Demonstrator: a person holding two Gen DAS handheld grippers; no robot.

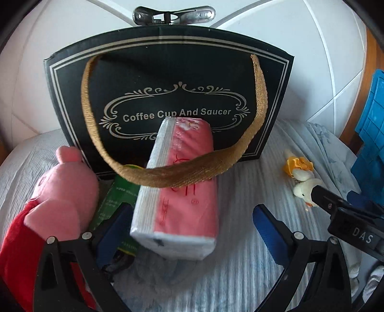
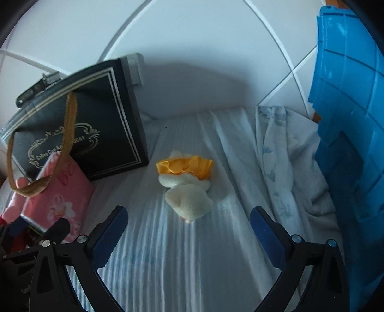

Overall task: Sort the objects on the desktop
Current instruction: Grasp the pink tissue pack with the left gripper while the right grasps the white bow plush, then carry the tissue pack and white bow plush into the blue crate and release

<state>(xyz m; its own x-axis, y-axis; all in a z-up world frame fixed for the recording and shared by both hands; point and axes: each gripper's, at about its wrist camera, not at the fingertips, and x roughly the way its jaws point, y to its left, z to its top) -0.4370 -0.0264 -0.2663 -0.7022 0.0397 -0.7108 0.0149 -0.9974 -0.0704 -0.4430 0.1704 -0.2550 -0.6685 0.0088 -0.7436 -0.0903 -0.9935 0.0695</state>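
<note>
Our left gripper [image 1: 192, 230] has its jaws spread wide around the near end of the pink tissue pack [image 1: 184, 189], with the blue pads to either side and not pressing on it. Our right gripper [image 2: 189, 230] also has its jaws spread, and nothing sits between them; the small white plush duck [image 2: 189, 199] with a yellow satin bow lies just beyond their tips on the pale striped sheet [image 2: 168, 252] that covers the surface. We take the black box [image 1: 168, 79] marked "Coffee Cup And Saucer" as our landmark: it stands upright against the white tiled wall [image 1: 288, 36], a metal clip [image 1: 174, 15] on its top edge and a tan woven strap [image 1: 172, 175] looping down from its front. The tissue pack leans with its far end against the front of that box, and the strap's loop drapes across the pack. Left of the pack, in front of the box's left corner, lies a pink plush pig [image 1: 64, 189] in a red garment, with a green packet [image 1: 115, 204] wedged between pig and pack. The duck lies to the right of the box, well apart from it, and a blue plastic crate [image 2: 348, 144] stands further right again.
</note>
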